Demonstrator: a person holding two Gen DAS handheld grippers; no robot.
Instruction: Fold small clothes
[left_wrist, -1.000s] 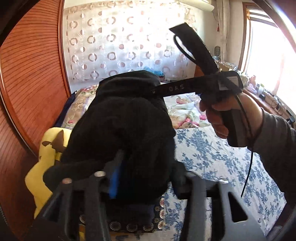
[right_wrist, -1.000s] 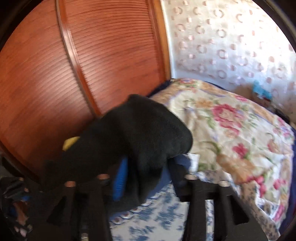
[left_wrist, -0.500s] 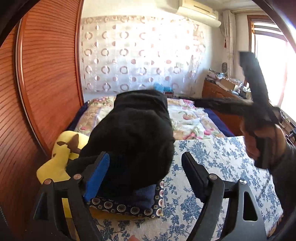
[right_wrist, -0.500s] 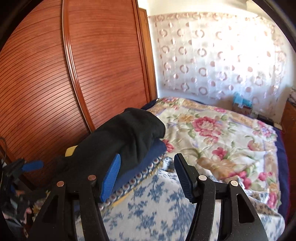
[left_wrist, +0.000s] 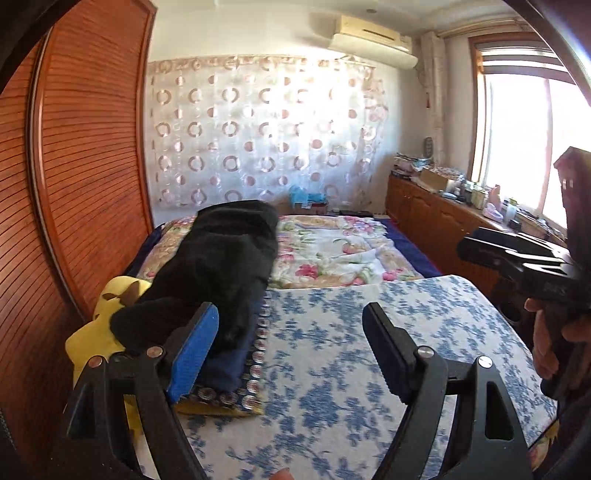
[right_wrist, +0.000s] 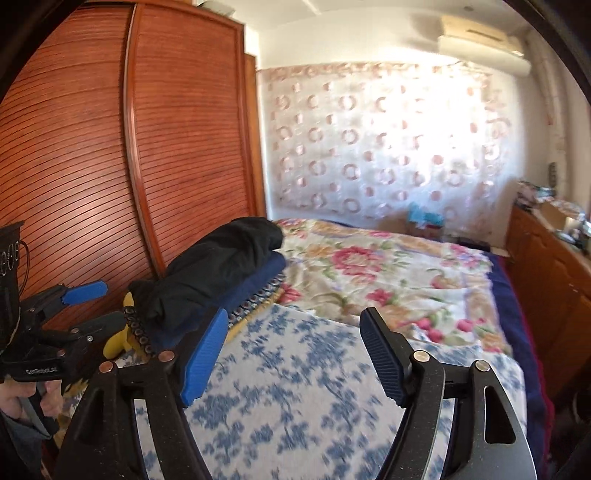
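Observation:
A folded black garment (left_wrist: 221, 266) (right_wrist: 218, 262) lies on top of a stack with a navy piece (right_wrist: 255, 284) and a patterned piece under it, at the left of the blue-flowered cloth (left_wrist: 351, 350) on the bed. My left gripper (left_wrist: 290, 328) is open and empty, just right of the stack. My right gripper (right_wrist: 293, 338) holds nothing and its jaws are opening, over the blue-flowered cloth (right_wrist: 295, 387), to the right of the stack. Each gripper shows at the edge of the other's view: the right gripper (left_wrist: 517, 254), the left gripper (right_wrist: 77, 306).
A yellow soft thing (left_wrist: 99, 332) sits left of the stack against the wooden wardrobe doors (left_wrist: 81, 184). A flowered quilt (right_wrist: 388, 273) covers the far bed. A wooden cabinet (left_wrist: 436, 221) with clutter stands under the window at right.
Both grippers let go of the black garment, opened and drew back from the stack. The right gripper swung far to the right; the garment now rests on the pile.

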